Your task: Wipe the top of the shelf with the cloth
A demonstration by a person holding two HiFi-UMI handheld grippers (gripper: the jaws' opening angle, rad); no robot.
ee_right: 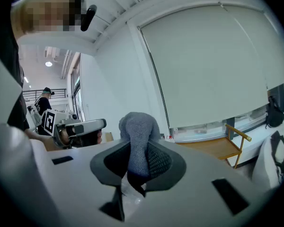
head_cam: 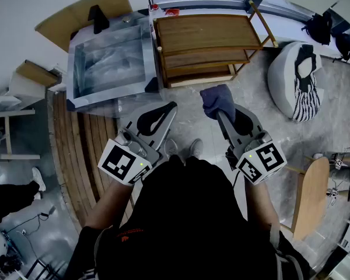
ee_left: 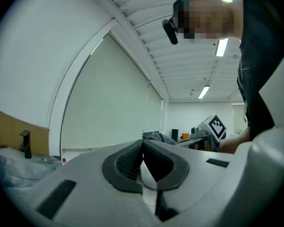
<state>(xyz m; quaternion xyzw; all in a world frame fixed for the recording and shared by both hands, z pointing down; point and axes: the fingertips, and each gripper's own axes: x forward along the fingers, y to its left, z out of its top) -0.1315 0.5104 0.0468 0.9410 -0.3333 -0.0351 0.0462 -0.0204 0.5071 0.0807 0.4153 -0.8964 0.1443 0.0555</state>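
Observation:
The wooden shelf [head_cam: 207, 32] stands ahead of me by the window, its brown top bare; its top edge [ee_right: 213, 148] also shows in the right gripper view. My right gripper [head_cam: 220, 114] is shut on a bunched grey-blue cloth [head_cam: 217, 101], held in the air short of the shelf. In the right gripper view the cloth [ee_right: 139, 138] sticks up from between the pads of the right gripper [ee_right: 136, 161]. My left gripper [head_cam: 164, 113] is level with it on the left, its jaws shut with nothing between them; its tips [ee_left: 142, 145] meet in the left gripper view.
A metal-framed box wrapped in clear plastic [head_cam: 111, 60] sits left of the shelf. A white beanbag with a striped cloth [head_cam: 294, 80] lies to the right. A round wooden tabletop [head_cam: 309, 194] is at my right side. Another person [ee_right: 43, 102] stands far back.

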